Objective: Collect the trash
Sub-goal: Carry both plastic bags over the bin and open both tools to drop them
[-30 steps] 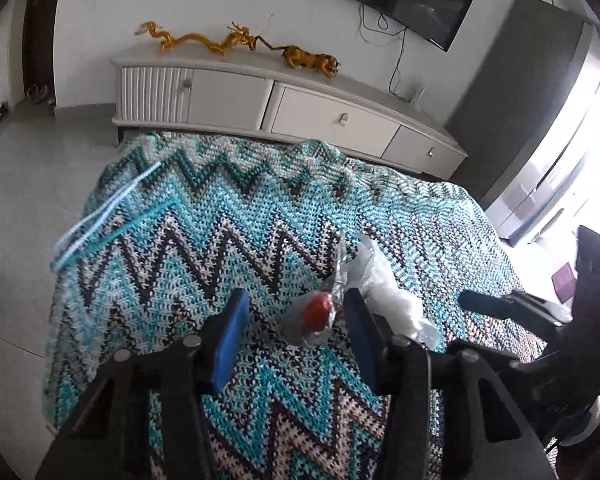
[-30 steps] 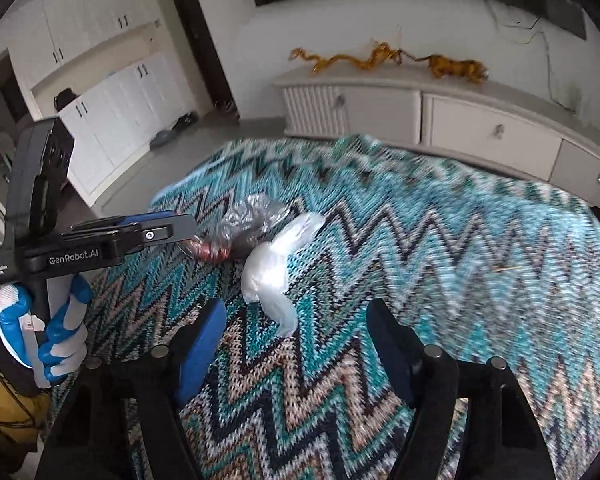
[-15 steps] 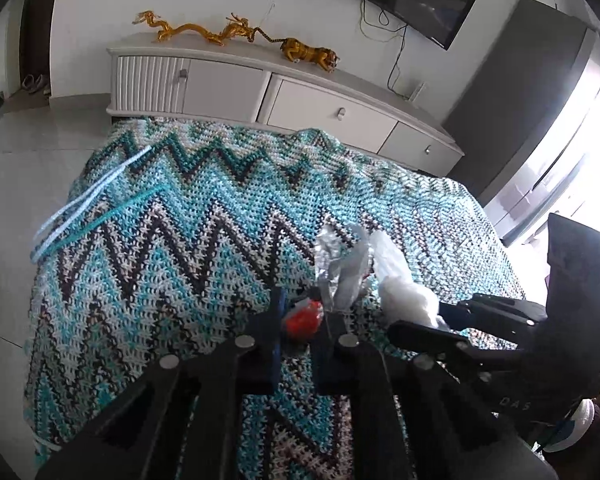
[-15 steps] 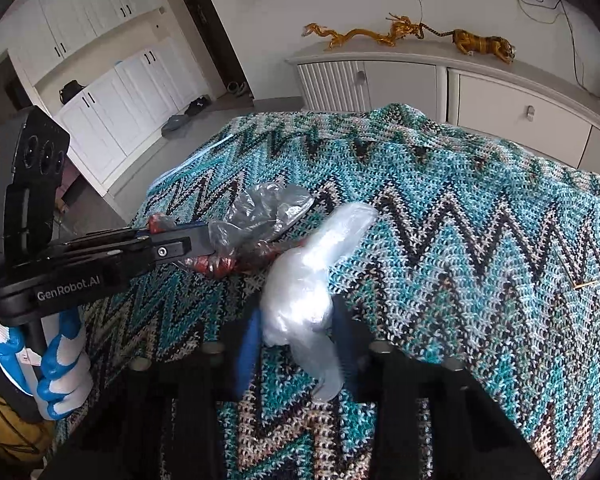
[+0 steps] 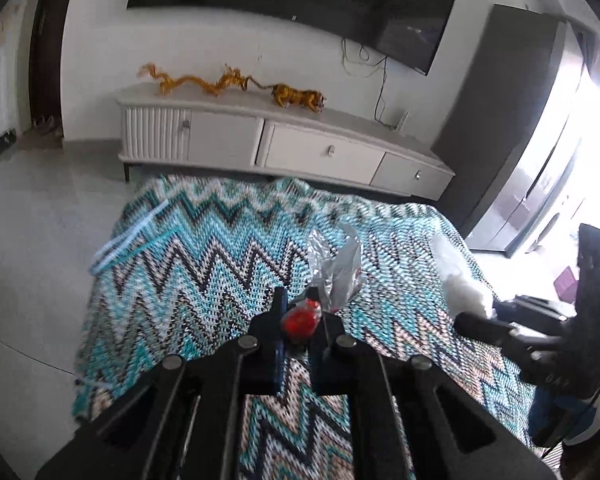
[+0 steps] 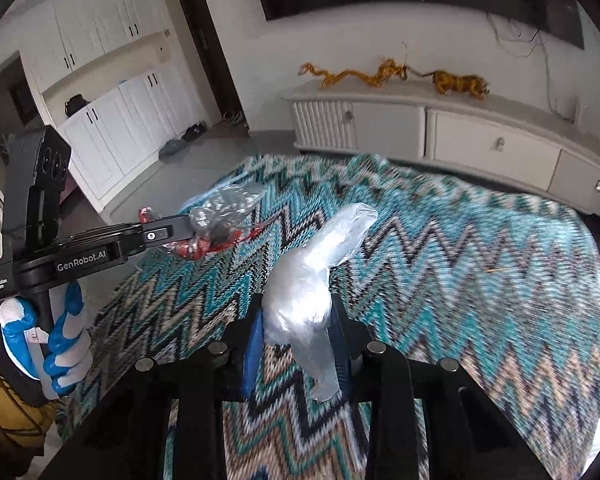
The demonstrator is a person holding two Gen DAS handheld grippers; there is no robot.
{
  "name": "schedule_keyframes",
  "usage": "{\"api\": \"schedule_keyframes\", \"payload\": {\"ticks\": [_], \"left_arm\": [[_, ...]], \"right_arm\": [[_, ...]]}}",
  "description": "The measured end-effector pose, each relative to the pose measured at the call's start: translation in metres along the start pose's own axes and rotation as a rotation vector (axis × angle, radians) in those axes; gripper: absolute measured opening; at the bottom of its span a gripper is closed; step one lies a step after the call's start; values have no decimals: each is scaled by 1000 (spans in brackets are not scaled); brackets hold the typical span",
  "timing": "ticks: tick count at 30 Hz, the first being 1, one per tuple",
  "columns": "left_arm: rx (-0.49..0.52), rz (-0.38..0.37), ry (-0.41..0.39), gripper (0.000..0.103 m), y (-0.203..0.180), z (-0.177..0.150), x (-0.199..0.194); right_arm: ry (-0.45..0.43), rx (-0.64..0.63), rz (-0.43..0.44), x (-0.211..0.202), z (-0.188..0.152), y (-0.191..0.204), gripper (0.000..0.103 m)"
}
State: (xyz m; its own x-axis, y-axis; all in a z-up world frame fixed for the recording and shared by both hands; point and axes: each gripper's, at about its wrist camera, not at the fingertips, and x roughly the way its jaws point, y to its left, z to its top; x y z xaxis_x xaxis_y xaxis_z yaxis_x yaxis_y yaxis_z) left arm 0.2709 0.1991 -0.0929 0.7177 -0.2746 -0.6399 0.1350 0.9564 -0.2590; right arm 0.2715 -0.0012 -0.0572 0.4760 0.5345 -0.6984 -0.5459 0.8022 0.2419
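My left gripper (image 5: 300, 312) is shut on a crinkled clear wrapper with a red end (image 5: 302, 320) and holds it above the zigzag blanket (image 5: 204, 264); the silvery part (image 5: 338, 268) sticks up past the fingertips. It also shows in the right wrist view (image 6: 216, 224), held by the left gripper (image 6: 180, 228). My right gripper (image 6: 296, 320) is shut on a crumpled white plastic bag (image 6: 304, 288), lifted off the blanket (image 6: 460, 280). The bag also shows in the left wrist view (image 5: 460, 284) at the right.
A white TV cabinet (image 5: 284, 144) with golden dragon and tiger figures (image 5: 296, 96) stands beyond the blanket, under a wall TV (image 5: 300, 4). Pale blue straws (image 5: 128, 244) lie on the blanket's left edge. White cupboards (image 6: 112, 128) line the far left.
Both grippers closed, the left on the red-ended wrapper and the right on the white bag. Both have since lifted their trash up off the blanket.
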Motion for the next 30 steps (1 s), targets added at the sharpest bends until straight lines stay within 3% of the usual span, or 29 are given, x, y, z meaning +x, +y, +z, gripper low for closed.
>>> {"api": "schedule_keyframes", "payload": {"ticks": [12, 21, 30], "left_arm": [[136, 155, -208, 8, -82, -10, -98], [220, 200, -332, 8, -132, -18, -147], [295, 177, -405, 8, -175, -28, -183]], "right_arm": [[-201, -28, -104, -128, -23, 8, 29], [-333, -57, -196, -197, -43, 17, 29], [-431, -31, -261, -251, -67, 10, 29]]}}
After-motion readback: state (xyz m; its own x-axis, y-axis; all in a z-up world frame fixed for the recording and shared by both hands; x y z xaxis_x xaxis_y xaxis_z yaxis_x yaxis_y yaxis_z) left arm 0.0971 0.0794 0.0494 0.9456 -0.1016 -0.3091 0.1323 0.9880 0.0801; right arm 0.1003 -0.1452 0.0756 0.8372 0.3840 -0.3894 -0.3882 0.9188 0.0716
